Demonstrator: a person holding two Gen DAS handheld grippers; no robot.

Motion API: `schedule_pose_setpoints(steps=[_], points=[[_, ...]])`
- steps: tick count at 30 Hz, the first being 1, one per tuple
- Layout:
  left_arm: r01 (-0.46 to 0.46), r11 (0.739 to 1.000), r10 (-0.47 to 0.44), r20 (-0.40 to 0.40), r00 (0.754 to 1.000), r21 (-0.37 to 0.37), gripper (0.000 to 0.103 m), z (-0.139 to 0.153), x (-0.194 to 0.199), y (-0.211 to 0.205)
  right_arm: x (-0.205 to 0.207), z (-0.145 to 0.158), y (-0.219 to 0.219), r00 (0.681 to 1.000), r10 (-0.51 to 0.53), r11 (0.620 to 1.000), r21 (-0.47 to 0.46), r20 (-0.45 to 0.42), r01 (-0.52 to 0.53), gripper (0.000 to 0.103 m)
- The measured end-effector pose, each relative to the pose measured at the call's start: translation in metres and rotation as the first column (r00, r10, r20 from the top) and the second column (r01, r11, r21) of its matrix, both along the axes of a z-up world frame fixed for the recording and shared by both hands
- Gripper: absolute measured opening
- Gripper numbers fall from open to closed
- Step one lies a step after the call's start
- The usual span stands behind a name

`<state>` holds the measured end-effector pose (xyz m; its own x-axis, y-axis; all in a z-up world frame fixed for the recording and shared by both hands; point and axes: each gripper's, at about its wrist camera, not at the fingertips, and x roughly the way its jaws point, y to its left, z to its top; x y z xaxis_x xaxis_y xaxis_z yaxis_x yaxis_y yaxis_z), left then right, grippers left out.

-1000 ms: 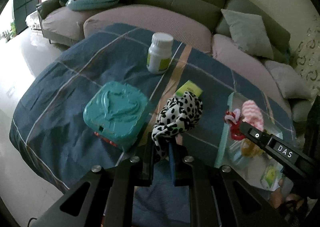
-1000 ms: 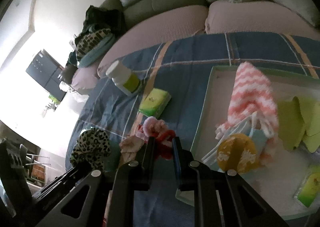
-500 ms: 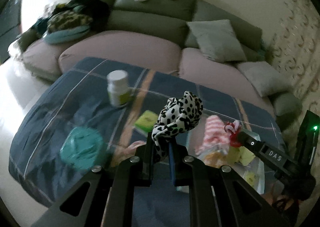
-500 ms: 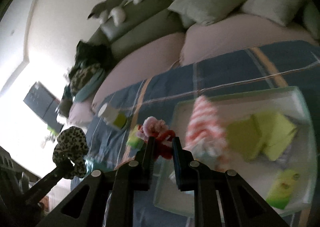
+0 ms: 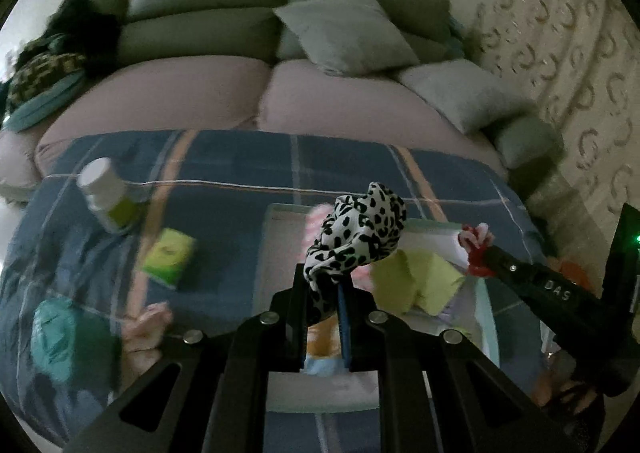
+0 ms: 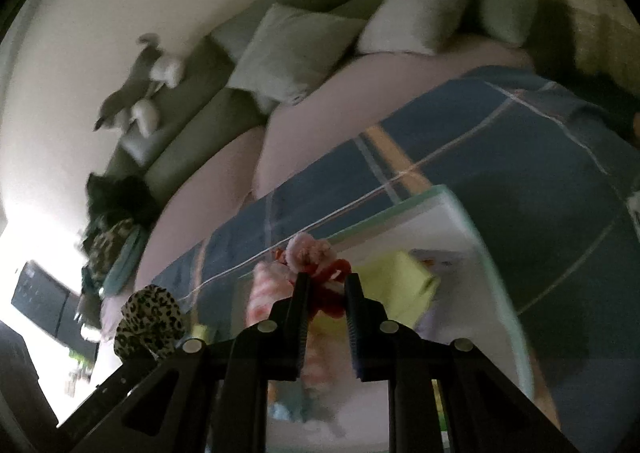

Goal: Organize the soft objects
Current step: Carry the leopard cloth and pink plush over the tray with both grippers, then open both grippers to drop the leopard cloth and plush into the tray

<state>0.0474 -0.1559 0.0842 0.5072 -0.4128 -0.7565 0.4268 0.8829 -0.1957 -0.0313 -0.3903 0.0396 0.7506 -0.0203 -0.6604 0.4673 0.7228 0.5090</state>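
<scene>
My left gripper (image 5: 325, 283) is shut on a black-and-white spotted cloth (image 5: 356, 233) and holds it in the air over the pale green tray (image 5: 267, 249). My right gripper (image 6: 326, 281) is shut on a pink and red scrunchie (image 6: 316, 259) and holds it above the same tray (image 6: 460, 209). The right gripper with the scrunchie (image 5: 476, 245) also shows in the left wrist view, at the right. The spotted cloth (image 6: 150, 317) shows at the lower left of the right wrist view. In the tray lie a pink striped sock (image 6: 266, 293) and yellow-green cloths (image 5: 416, 281).
On the blue plaid cover (image 5: 224, 161) stand a white bottle (image 5: 106, 197), a green packet (image 5: 170, 253), a teal box (image 5: 56, 341) and a small pink item (image 5: 146, 327). A sofa with cushions (image 5: 344, 29) lies behind. A patterned wall (image 5: 580, 53) is at the right.
Both grippers have moved right and up with their loads, from over the cover to over the tray. The teal box and bottle have slid to the left of the view.
</scene>
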Motion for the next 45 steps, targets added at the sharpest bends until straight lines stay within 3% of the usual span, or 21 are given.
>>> schedule_pose_setpoints(steps=[8, 15, 39, 41, 43, 45], points=[[0.109, 0.994, -0.108, -0.083, 0.991, 0.004, 0.013, -0.031, 0.005, -0.056, -0.009, -0.008, -0.015, 0.996, -0.064, 0.998, -0.017, -0.056, 0.063, 0.018], [0.140, 0.990, -0.140, -0.145, 0.979, -0.008, 0.013, -0.055, 0.006, -0.060, -0.005, -0.023, -0.018, 0.992, -0.066, 0.998, 0.001, -0.109, 0.067, 0.018], [0.129, 0.989, -0.137, -0.110, 0.984, -0.071, 0.023, -0.033, 0.004, -0.037, 0.006, -0.026, -0.005, 0.989, -0.036, 0.999, -0.029, -0.142, 0.032, 0.021], [0.113, 0.991, -0.120, -0.106, 0.987, -0.072, 0.031, -0.029, 0.005, -0.031, 0.007, -0.026, -0.004, 0.988, -0.033, 0.999, -0.035, -0.149, 0.029, 0.021], [0.088, 0.993, -0.095, -0.096, 0.991, -0.073, 0.053, -0.025, 0.007, -0.024, 0.009, -0.026, -0.001, 0.986, -0.031, 0.999, -0.048, -0.161, 0.023, 0.021], [0.059, 0.995, -0.065, -0.088, 0.994, -0.076, 0.056, -0.021, 0.009, -0.017, 0.011, -0.027, 0.001, 0.983, -0.027, 0.998, -0.061, -0.180, 0.016, 0.021]])
